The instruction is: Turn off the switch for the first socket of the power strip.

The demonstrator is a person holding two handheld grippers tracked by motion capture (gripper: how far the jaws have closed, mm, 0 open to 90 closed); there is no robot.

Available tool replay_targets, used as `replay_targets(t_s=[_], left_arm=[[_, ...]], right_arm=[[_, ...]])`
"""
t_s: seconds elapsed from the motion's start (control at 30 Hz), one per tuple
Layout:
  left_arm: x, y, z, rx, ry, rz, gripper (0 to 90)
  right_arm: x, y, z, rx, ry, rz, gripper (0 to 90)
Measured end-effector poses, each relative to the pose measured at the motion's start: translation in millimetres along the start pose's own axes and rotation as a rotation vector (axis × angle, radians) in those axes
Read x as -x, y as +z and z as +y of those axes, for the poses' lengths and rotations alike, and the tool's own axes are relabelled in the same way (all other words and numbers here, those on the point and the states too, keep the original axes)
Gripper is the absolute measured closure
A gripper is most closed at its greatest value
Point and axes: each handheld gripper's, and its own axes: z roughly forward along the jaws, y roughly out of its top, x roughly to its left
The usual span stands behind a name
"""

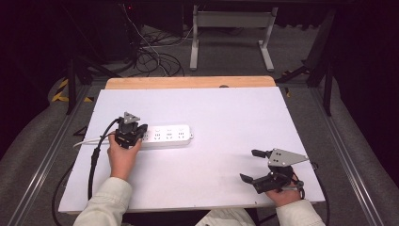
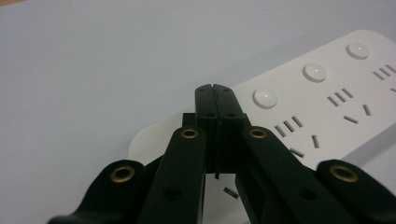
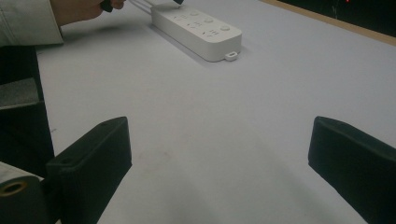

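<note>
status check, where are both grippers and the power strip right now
Left gripper shut, tips over the cord end of the power strip. Right gripper open, near table edge, holding nothing. Nothing between them.

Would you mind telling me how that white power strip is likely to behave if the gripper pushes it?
The power strip looks rigid and flat, so it should slide on the smooth white table rather than tip. Its cord may drag and swing it round.
</note>
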Motion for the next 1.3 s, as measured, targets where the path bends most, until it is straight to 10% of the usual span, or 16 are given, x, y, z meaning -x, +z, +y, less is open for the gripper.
replay_targets(t_s=[0.9, 1.3], left_arm=[[8.4, -44.7, 17.3, 0.078, 0.037, -0.051, 90.0], [10.1, -78.9, 16.3, 0.148, 0.082, -0.129, 47.2]], right_arm=[[0.6, -1.4, -0.6, 0.001, 0.003, -0.004, 6.4], [-0.2, -2.5, -0.2, 0.009, 0.003, -0.004, 6.4]])
